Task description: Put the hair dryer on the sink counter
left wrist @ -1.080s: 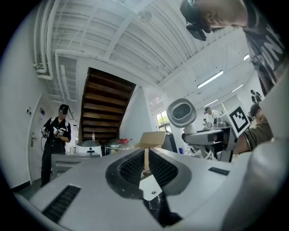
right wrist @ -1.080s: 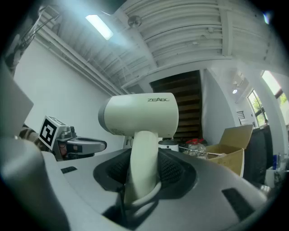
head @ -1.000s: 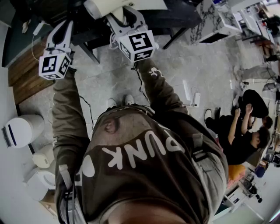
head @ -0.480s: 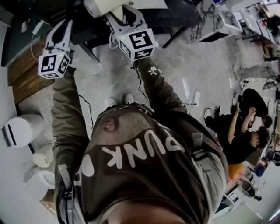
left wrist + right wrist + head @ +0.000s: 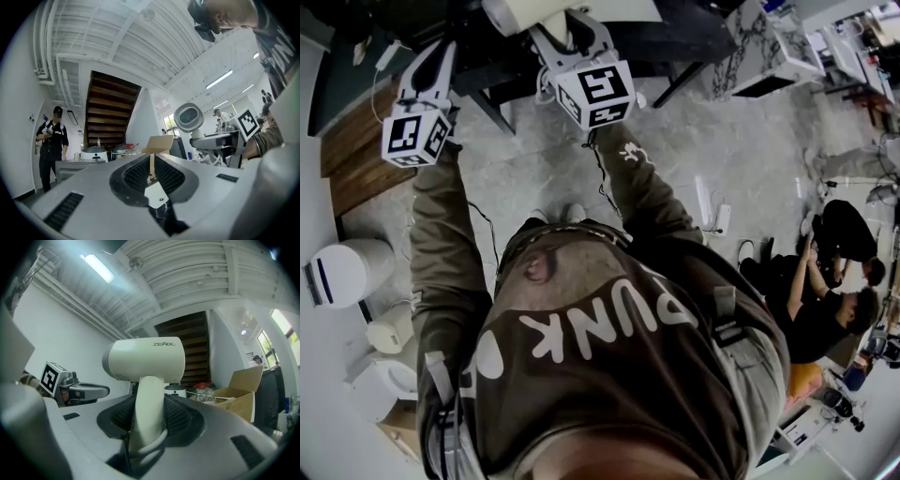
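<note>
The hair dryer (image 5: 143,361) is held upright, off any surface, its handle pinched between the pads of the right gripper (image 5: 149,414). The left gripper (image 5: 151,169) is held alongside, its jaws pressed nearly together with nothing between them

Right gripper (image 5: 570,28), cream plastic hair dryer (image 5: 517,13) between its jaws, has crept slightly rightward and up. Left gripper (image 5: 441,58) edged up a touch. White cylindrical bin (image 5: 342,272), well behind the left jaws, slid toward the head view's left edge.
</note>
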Demonstrator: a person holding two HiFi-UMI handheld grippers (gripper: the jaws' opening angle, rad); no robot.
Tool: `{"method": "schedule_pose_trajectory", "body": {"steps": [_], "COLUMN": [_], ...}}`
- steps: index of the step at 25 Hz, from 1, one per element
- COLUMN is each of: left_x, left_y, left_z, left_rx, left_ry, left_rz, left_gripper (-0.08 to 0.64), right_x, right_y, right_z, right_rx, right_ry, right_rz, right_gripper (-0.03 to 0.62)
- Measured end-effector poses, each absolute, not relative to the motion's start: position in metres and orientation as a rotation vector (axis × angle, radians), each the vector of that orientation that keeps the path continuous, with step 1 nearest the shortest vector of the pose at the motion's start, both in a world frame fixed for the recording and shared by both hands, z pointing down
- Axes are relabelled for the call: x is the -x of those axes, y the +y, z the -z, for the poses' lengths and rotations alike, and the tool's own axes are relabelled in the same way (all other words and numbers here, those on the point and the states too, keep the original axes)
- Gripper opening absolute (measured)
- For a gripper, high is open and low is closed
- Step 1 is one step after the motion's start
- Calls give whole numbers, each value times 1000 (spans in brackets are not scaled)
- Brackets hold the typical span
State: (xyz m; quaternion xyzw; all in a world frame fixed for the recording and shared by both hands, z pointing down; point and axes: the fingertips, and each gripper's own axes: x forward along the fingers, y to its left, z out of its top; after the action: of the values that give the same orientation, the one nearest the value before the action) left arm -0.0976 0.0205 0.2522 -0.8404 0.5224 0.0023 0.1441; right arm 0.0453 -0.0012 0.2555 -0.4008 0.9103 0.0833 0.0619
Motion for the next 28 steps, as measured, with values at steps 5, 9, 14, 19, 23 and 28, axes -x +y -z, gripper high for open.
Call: {"method": "schedule_pose_trajectory", "body": {"steps": [5, 9, 14, 19, 23, 28], "left_x": [91, 98, 118, 151, 177, 204], "left_y": [22, 5, -39, -100, -151, -202], "left_z": [-262, -273, -289, -311, -332, -354], "left_rx": [2417, 2427, 2433, 2450, 2488, 2551], "left_ry": [1532, 1552, 1557, 1570, 1565, 1575], "left_rz": [9, 14, 12, 4, 11, 3], "left_gripper": [29, 29, 29, 29, 29, 29], "right_x": [-52, -47, -28, 1, 29, 59], "right_y": [-5, -22, -65, -129, -183, -240], "right_z": [-262, -274, -296, -328, -360, -402], "right_rx": [1192, 1195, 1226, 1288, 1348, 1442], "right_ry": [2762, 2784, 2807, 2855, 2910, 2977], "right_rz": [-240, -212, -170, -80, 30, 229], "right_gripper": [169, 169, 169, 169, 169, 169]}}
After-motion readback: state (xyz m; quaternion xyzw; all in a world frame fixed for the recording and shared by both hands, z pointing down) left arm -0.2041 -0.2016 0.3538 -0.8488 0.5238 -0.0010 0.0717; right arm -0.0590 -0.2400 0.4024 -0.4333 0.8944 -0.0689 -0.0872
